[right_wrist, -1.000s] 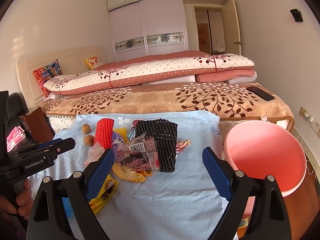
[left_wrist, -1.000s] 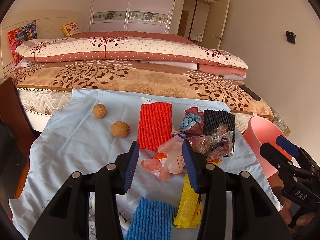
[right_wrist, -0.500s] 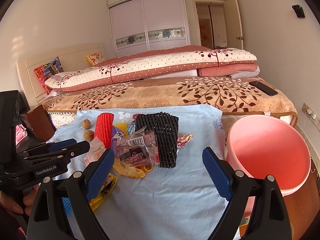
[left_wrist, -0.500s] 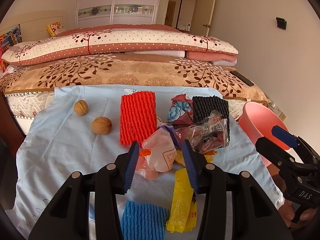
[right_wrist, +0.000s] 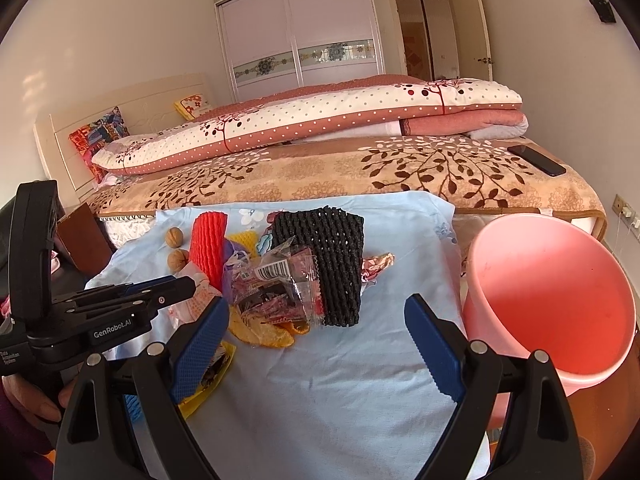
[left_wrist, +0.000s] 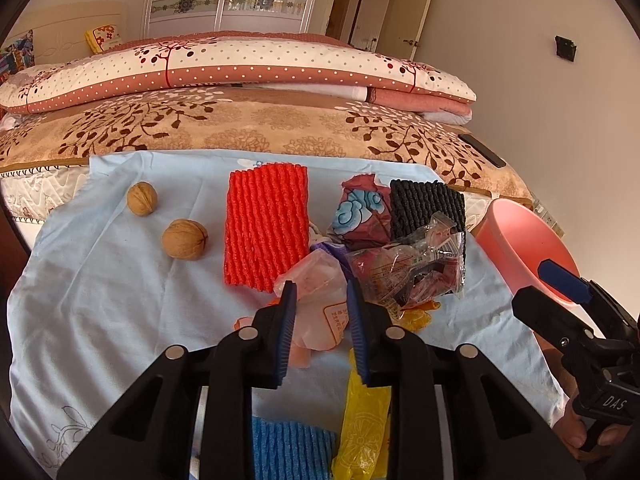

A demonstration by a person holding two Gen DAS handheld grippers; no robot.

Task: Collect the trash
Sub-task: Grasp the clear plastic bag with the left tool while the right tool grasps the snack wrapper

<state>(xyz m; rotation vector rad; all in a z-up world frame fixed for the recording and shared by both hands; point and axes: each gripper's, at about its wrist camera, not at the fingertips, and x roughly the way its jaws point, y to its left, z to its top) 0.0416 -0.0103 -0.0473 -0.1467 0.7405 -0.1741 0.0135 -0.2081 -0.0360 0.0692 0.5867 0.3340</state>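
Pale pink plastic wrapper: on the blue cloth, front of the trash pile. Left gripper: jaws closing, wrapper between them. Right gripper: wide open, empty. Step: grasping. Next, likely: lift, carry to the pink bucket.

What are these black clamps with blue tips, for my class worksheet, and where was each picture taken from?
They are hand-held grippers; a person works one in each hand, each with a camera looking along its fingers. One picture comes from the left gripper, whose jaws are closing around a pinkish plastic wrapper. The other comes from the right gripper, open and empty. On the light blue cloth lie wrappers, foam nets and two walnuts. A pink bucket stands at the right.
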